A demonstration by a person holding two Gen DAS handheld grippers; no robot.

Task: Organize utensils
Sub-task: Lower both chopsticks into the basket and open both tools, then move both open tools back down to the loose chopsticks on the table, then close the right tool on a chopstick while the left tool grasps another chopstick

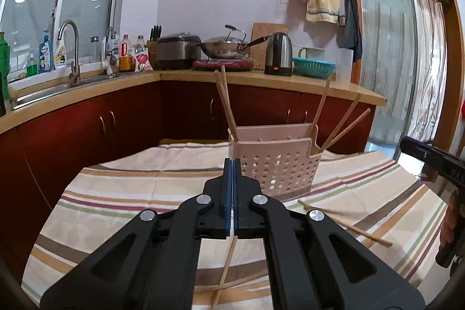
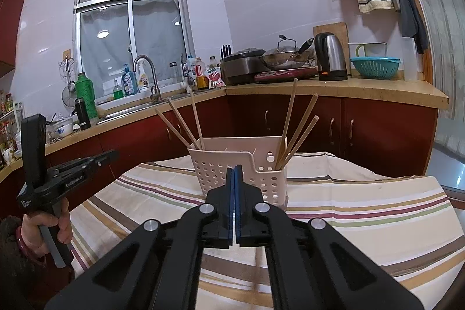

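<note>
A beige perforated utensil holder [image 1: 279, 164] stands on the striped tablecloth and holds several wooden chopsticks [image 1: 225, 100] upright at both ends. It also shows in the right wrist view [image 2: 232, 167], with its chopsticks [image 2: 293, 127]. My left gripper [image 1: 232, 164] is shut on a wooden chopstick [image 1: 225, 272] that hangs down below the jaws, just in front of the holder. Loose chopsticks [image 1: 345, 222] lie on the cloth to its right and under it. My right gripper [image 2: 234, 172] is shut and empty, close in front of the holder. The left gripper [image 2: 96, 161] shows at the left in the right wrist view.
The table is covered with a striped cloth [image 2: 363, 211]. Behind it runs a kitchen counter [image 1: 261, 83] with red cabinets, a sink [image 1: 58, 86], a rice cooker, a wok, a kettle [image 1: 279, 54] and a teal colander [image 1: 314, 67]. A glass door is at the right.
</note>
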